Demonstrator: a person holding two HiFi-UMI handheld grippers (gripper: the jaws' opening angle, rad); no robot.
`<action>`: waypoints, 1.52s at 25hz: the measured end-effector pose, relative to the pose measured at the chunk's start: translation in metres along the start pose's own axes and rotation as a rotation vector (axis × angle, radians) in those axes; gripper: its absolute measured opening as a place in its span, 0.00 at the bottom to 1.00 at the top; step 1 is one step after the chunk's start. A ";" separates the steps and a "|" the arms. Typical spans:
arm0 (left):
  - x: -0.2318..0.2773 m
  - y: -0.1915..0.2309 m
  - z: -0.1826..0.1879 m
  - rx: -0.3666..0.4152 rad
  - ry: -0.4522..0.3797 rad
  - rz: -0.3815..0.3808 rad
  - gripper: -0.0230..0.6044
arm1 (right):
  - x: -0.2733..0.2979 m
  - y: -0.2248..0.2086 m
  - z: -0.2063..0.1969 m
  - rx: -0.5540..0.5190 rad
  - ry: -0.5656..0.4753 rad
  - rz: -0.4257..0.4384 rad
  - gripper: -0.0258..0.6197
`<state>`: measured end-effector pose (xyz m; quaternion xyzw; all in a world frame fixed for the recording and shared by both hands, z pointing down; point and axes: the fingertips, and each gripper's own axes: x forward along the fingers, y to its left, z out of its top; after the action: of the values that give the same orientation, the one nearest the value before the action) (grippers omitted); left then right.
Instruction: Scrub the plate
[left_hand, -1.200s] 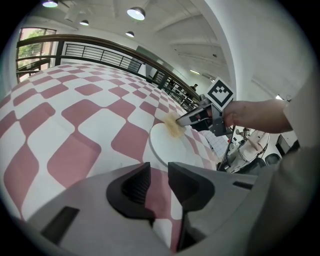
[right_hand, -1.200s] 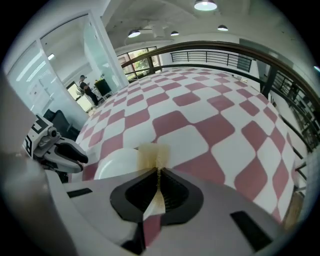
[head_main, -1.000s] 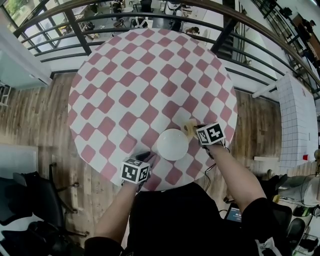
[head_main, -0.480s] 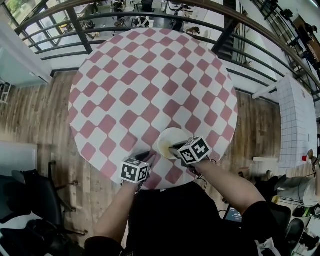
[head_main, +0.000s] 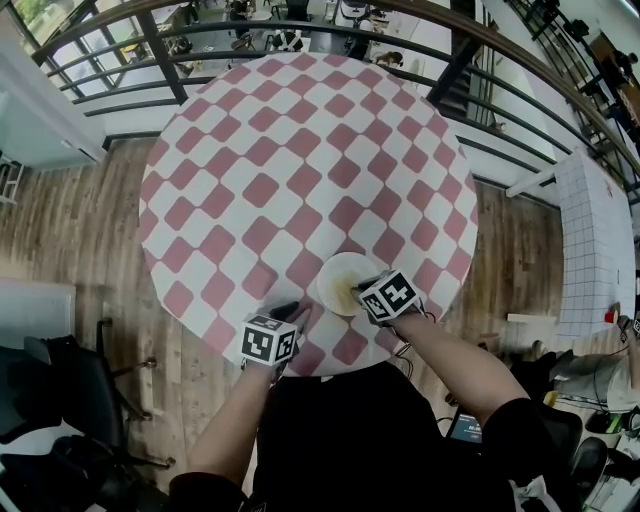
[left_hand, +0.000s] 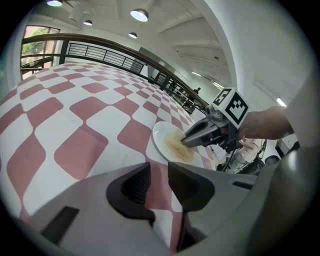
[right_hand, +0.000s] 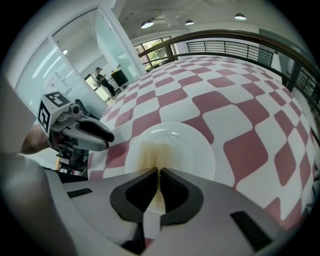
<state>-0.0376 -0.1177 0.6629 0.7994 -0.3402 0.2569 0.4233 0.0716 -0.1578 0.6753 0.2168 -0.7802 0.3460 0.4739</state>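
The plate (head_main: 336, 272) sits on the pink and white checked worktop (head_main: 260, 150), near the edge where the person stands. The right gripper (head_main: 358, 292) leans over the plate's near side. To scrub well, I think the person should press the yellow pad (right_hand: 152, 155) flat on the plate and rub in small rounds. They should go over the whole dish and not just one spot. A hard push could make the plate slide, so the other gripper may need to steady the rim. The pad looks thin, so it could slip out if the squeeze is weak.

The right fingers (right_hand: 140, 192) are pressed almost together, with only a thin yellow strip between them. That strip looks like the pad, and the part that sticks out lies on the plate. I cannot be sure if it is a pad or a rag.

The left gripper (head_main: 290, 312) is just beside the plate on its left, and does not seem to touch it. Its fingers (left_hand: 132, 187) are a little way apart, and nothing is in the narrow gap but the worktop below
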 end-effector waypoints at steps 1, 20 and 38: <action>0.000 0.000 0.000 0.001 -0.001 -0.001 0.22 | -0.003 -0.006 -0.003 -0.018 0.011 -0.020 0.08; -0.012 0.000 -0.005 0.054 0.018 -0.012 0.22 | -0.060 -0.093 -0.011 0.069 -0.054 -0.268 0.08; -0.090 -0.031 -0.012 0.051 -0.161 -0.036 0.22 | -0.183 0.004 -0.012 0.272 -0.597 -0.074 0.08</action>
<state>-0.0731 -0.0658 0.5904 0.8340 -0.3521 0.1930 0.3784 0.1592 -0.1446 0.5147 0.3981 -0.8229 0.3509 0.2030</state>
